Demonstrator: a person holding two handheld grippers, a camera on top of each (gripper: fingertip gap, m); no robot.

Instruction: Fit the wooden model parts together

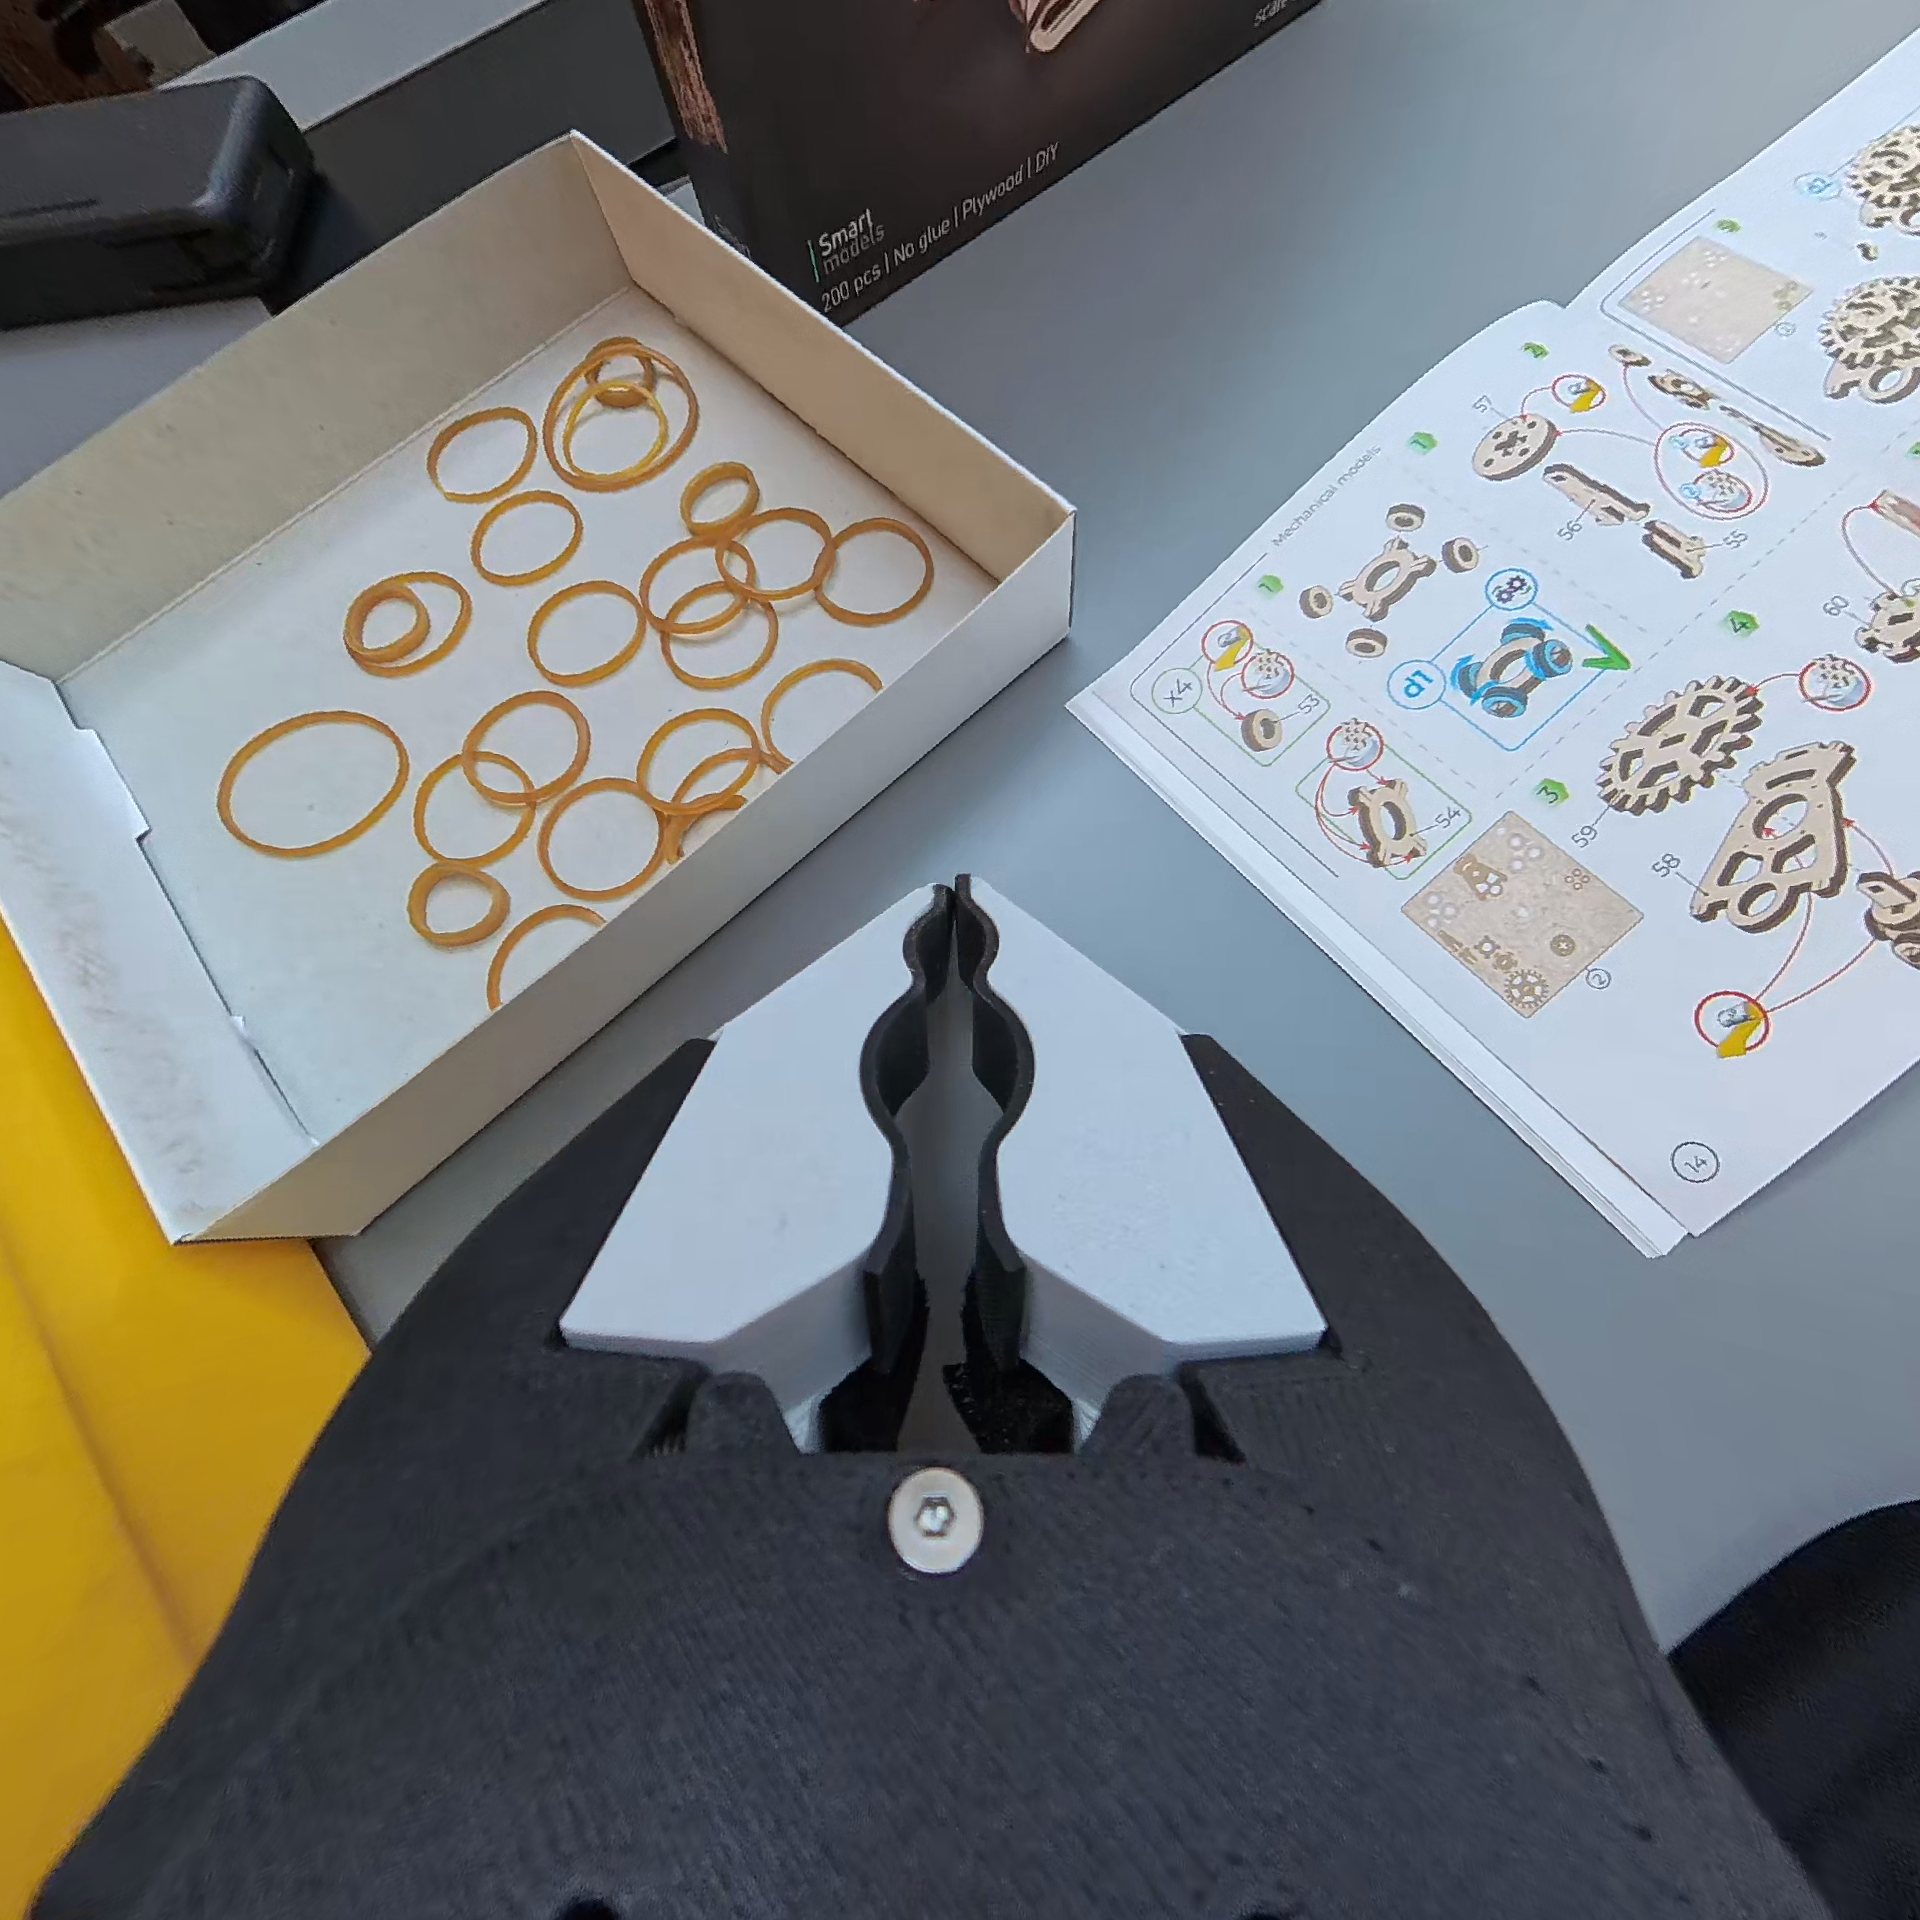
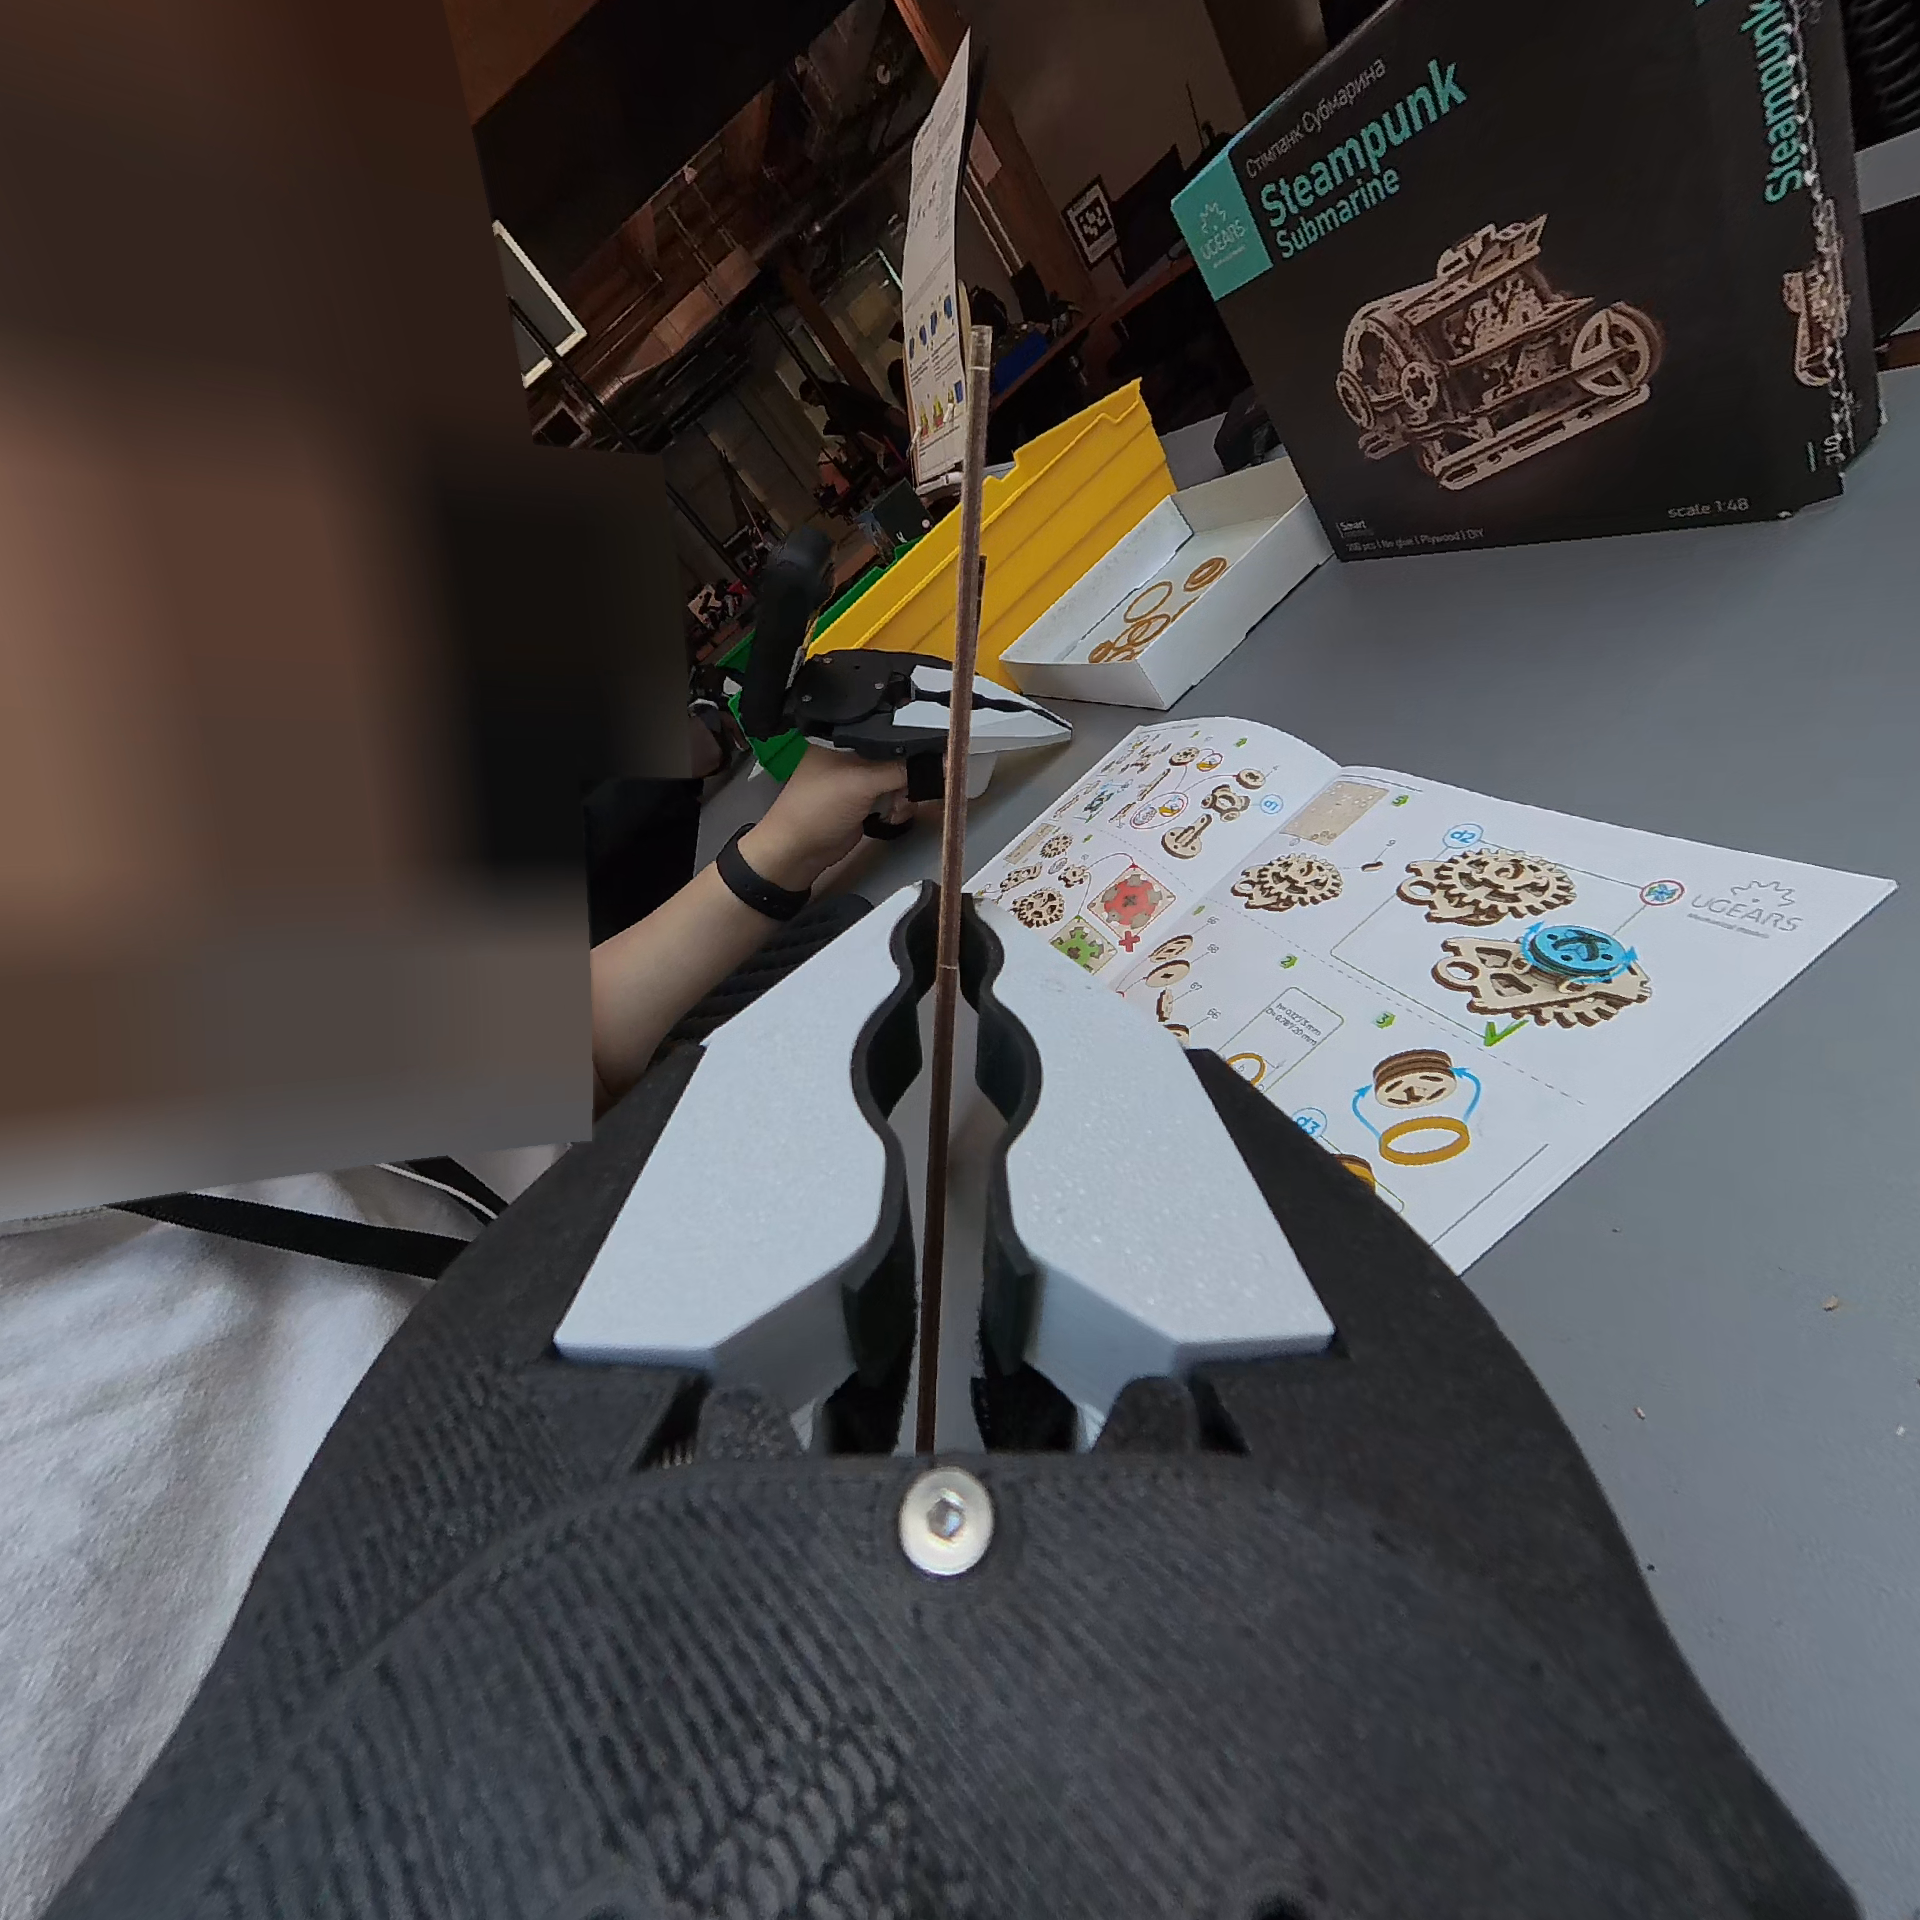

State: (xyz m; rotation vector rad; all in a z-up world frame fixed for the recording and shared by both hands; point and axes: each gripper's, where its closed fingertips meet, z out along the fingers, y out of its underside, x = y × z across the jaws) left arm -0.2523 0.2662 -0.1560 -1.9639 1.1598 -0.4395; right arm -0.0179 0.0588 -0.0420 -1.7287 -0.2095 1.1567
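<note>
**Q:** Closest to the lens, what do we see, left to right?

**A:** Left hand-held gripper (image 1: pixel 954 891) first: its tips meet, nothing between them, so it is closed and empty. It hovers over the grey bench (image 1: pixel 1195 436), just beside the white tray (image 1: pixel 1039 582) w/ rubber bands (image 1: pixel 582 634). Yellow bin (image 1: pixel 125 1455) is at the far left, instruction booklet (image 1: pixel 1538 727) at the right, dark kit box (image 1: pixel 883 125) behind the tray.

**Q:** And the right hand-held gripper?

**A:** Right hand-held gripper (image 2: pixel 948 914) is clamped on a thin wooden sheet (image 2: pixel 961 644), seen edge-on, so it looks like a dark upright line running up from between the fingers. It is held in the air above the booklet (image 2: pixel 1455 966), not resting on the bench (image 2: pixel 1662 675). Which part is on the sheet, I cannot tell from this angle.

**Q:** Where is the other one in that view?

**A:** Farther off, left of the sheet, held in a person's hand (image 2: pixel 831 810), near the tray (image 2: pixel 1174 623) and the kit box (image 2: pixel 1558 312).

**Q:** What step is it, you think?

**A:** Probably preparing to take a part out of the sheet; no loose wooden parts are visible yet. To do it well: turn the sheet flat so the part no. can be compared w/ the booklet, bring the left one close, open it, and push or pinch near the part's edge. Plywood is thin, so gentle force, and support close to the piece, otherwise it may snap.
</note>
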